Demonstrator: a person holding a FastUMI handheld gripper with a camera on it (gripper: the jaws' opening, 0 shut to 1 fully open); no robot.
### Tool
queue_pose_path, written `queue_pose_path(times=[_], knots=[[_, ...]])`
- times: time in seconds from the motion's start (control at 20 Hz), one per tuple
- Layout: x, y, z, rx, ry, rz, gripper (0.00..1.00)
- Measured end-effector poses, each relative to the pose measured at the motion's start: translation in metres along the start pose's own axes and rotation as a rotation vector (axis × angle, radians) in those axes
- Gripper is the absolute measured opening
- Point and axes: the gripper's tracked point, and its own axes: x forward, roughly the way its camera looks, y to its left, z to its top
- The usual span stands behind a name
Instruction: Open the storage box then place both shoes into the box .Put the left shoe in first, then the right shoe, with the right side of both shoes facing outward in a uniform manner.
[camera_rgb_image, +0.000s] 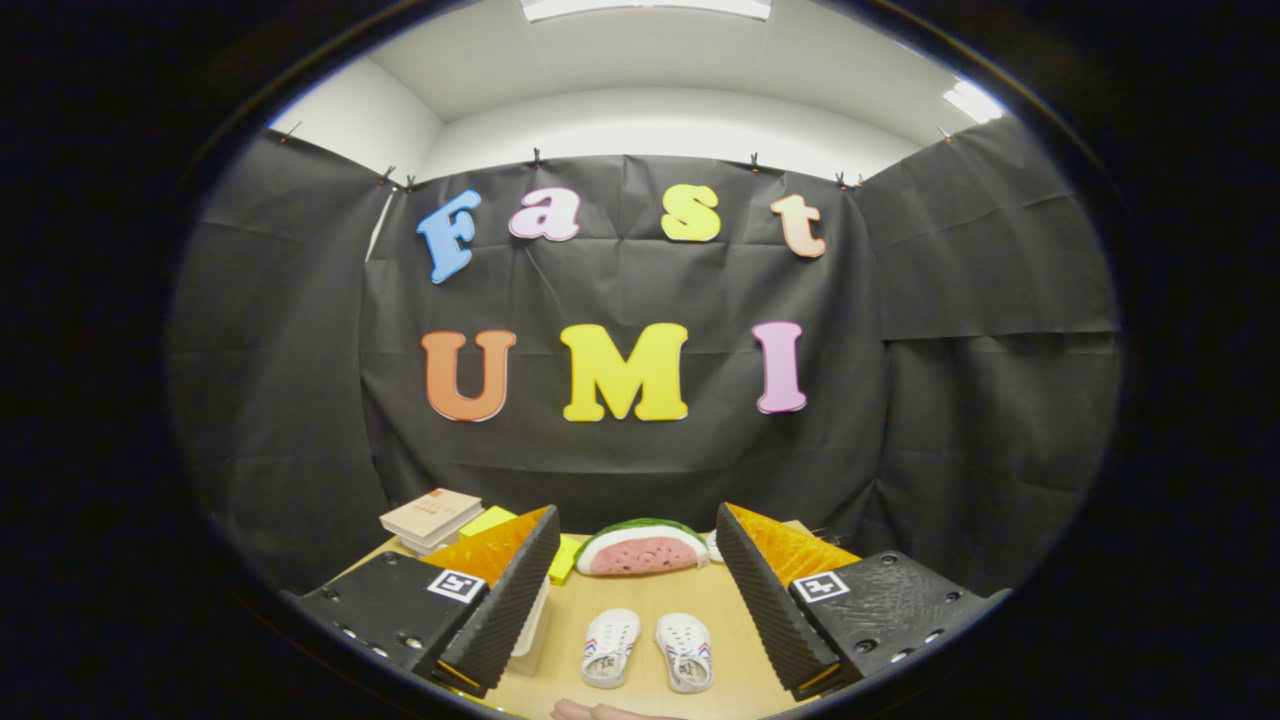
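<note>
Here the gripper (640, 600) hangs above the near part of a wooden desk (650, 590), and its jaws stand wide apart with nothing between the ribbed black pads. Each finger has an orange part behind the pad and a small square marker on its black body.

In the gap between the two fingers, low on the desk, lie two small white shoes side by side, the soles down and the toes pointing away from the camera. The left shoe (610, 648) is nearer to the left finger, and the right shoe (685, 652) is nearer to the right finger. Both carry small red and blue stripes on the side. They are near each other but do not touch, and neither finger touches them.

Just beside the left finger, partly hidden behind its pad, a clear plastic storage box (532, 625) shows as one translucent wall; I cannot tell whether its lid is on or off.

Beyond the shoes, at the far side of the desk, a watermelon-slice toy (642, 548) lies with its pink face toward the camera. Left of it there are yellow-green sheets (488, 520) and a small stack of books (432, 517) at the far left corner. At the near edge, below the shoes, a bit of a person's hand (600, 711) is visible.
</note>
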Motion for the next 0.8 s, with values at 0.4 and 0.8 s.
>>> queue_pose_path(times=[0.4, 0.8], knots=[[0.021, -0.001, -0.006, -0.012, 0.028, 0.03, 0.95], [0.054, 0.003, -0.03, -0.026, 0.076, 0.092, 0.96]])
